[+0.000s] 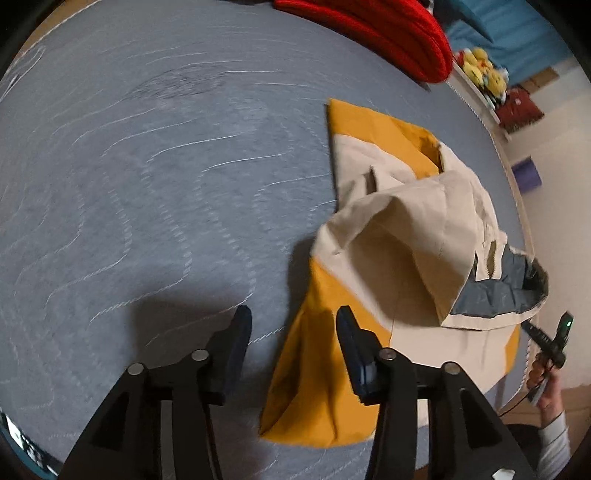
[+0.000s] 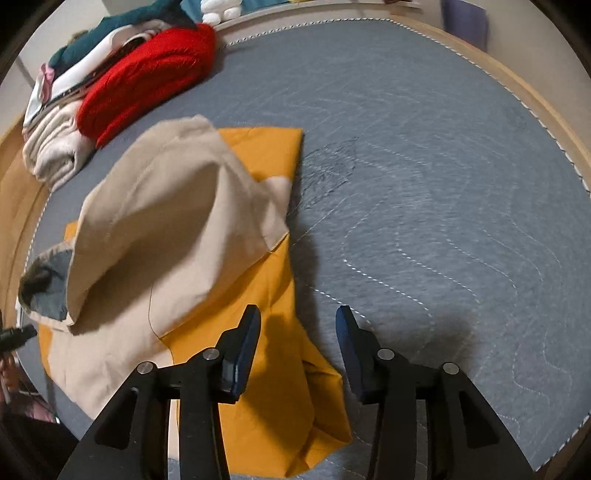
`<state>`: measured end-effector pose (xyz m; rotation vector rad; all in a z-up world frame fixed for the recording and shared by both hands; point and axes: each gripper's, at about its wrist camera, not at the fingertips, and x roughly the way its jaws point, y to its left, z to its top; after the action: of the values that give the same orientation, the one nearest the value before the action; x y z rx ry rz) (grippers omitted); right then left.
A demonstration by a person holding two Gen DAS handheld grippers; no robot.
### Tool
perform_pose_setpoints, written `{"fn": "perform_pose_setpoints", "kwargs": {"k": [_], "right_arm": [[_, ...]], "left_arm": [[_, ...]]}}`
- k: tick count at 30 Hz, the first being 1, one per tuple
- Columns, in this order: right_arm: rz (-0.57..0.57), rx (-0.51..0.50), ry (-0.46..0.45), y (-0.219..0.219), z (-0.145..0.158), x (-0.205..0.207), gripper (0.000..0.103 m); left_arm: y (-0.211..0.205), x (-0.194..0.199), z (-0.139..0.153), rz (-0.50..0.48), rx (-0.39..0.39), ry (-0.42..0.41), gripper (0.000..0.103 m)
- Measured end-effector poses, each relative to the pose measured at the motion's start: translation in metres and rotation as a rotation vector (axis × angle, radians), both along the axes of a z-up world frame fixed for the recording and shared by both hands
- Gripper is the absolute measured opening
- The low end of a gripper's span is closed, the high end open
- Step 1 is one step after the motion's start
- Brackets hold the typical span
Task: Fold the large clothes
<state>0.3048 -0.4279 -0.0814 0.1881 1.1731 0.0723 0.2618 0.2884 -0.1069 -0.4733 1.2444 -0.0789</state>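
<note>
Both the left gripper and right gripper gape empty; the mustard-and-cream fabric jacket's near mustard corner lies under the right one

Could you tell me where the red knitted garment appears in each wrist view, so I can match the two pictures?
Left wrist view: the red knitted garment lies at the top edge, right of centre, on the far side of the grey quilted mat.
Right wrist view: it sits upper left, against a pile of folded clothes.
Shared landmark: the mustard and beige jacket, just below the red garment in both.
</note>
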Motion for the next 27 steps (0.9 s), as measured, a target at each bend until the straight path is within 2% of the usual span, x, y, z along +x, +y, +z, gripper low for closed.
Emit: {"fn": "perform_pose_setpoints", "kwargs": {"k": [3,8,18,19,22,23,25,27], "right_arm": [[0.002,-0.007,0.009,0.004,-0.006,0.009,0.046],[0.020,-0.015,-0.002,0.016,-0.012,0.027,0.046],[0.070,-0.056,-0.059,0.036,-0.013,0.057,0.046],[0.069,-0.054,-0.065,0.037,-0.012,0.059,0.046],[0.062,-0.039,-0.099,0.036,-0.008,0.066,0.046],[0.063,-0.031,-0.111,0.036,-0.007,0.068,0.046],[0.069,-0.017,-0.136,0.037,-0.003,0.072,0.042],[0.090,-0.010,-0.167,0.043,0.004,0.075,0.011]], "left_arm": [[-0.020,0.019,0.001,-0.033,0.046,-0.016,0.047],[-0.033,0.041,0.006,-0.046,0.073,-0.063,0.048],[-0.031,0.076,0.005,-0.013,0.049,-0.143,0.044],[-0.032,0.079,0.006,-0.017,0.048,-0.155,0.040],[-0.032,0.086,0.008,-0.024,0.041,-0.179,0.013],[-0.031,0.087,0.009,-0.022,0.039,-0.185,0.009],[-0.030,0.092,0.013,-0.023,0.033,-0.205,0.006],[-0.030,0.096,0.018,-0.030,0.032,-0.229,0.005]]}}
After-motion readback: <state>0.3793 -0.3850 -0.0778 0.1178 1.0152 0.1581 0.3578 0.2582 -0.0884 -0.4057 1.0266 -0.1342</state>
